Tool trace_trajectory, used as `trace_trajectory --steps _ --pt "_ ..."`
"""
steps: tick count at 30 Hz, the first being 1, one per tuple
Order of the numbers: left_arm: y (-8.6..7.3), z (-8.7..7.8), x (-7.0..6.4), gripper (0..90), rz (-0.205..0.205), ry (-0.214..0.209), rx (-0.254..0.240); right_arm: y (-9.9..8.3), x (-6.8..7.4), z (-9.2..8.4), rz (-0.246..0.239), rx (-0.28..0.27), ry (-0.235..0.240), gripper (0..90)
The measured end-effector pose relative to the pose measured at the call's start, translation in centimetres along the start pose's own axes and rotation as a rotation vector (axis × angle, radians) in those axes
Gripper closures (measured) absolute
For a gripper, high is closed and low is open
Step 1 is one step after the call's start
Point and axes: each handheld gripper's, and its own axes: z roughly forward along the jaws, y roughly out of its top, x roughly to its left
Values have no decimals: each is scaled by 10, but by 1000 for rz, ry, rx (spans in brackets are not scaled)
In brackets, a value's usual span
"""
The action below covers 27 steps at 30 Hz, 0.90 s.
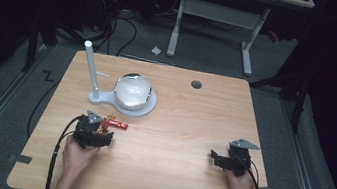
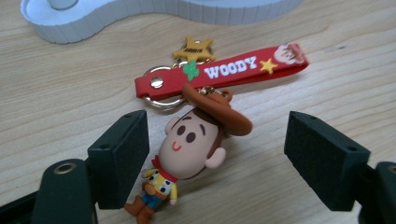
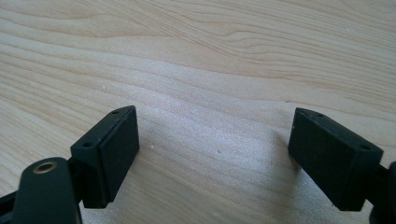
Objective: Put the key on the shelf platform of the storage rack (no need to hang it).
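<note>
Red rubber keychain strap (image 2: 224,72) printed "WOODY" in white, lying flat on my light wood tabletop (image 1: 174,141); a yellow sheriff-star charm (image 2: 194,49) bearing small writing I cannot read sits at its upper edge, with a metal ring (image 2: 161,91) at its left end. Attached below it lies the small rubber cowboy figure (image 2: 189,149) with a brown hat, yellow shirt and red neckerchief, on its back, head toward the strap.

Just beyond the strap stands the white plastic stand base (image 2: 154,14); in the high view it carries a shiny round bowl (image 1: 132,90) and an upright white post (image 1: 91,70). Nothing lies between my left tool (image 2: 217,158) and the figure.

My left tool's jaws stand fairly wide on either side of the figure's head, the left pad close to it, neither pressing. My right tool (image 3: 215,156), well apart over bare wood, is wide and holds nothing.
</note>
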Motion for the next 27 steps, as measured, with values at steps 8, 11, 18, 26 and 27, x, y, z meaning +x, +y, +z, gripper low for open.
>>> trace_trajectory --steps 8,11,18,26,27 --pt "0 7 1 300 -3 -2 0 0 0 0 0 0 0 162" --pt "1 6 1 364 -19 -8 9 0 0 0 0 0 0 162" --pt "3 6 1 459 -26 0 4 0 0 0 0 0 0 162" --pt "1 4 1 474 -5 5 -15 0 0 0 0 0 0 162" --pt "1 4 1 475 -5 5 -15 0 0 0 0 0 0 162"
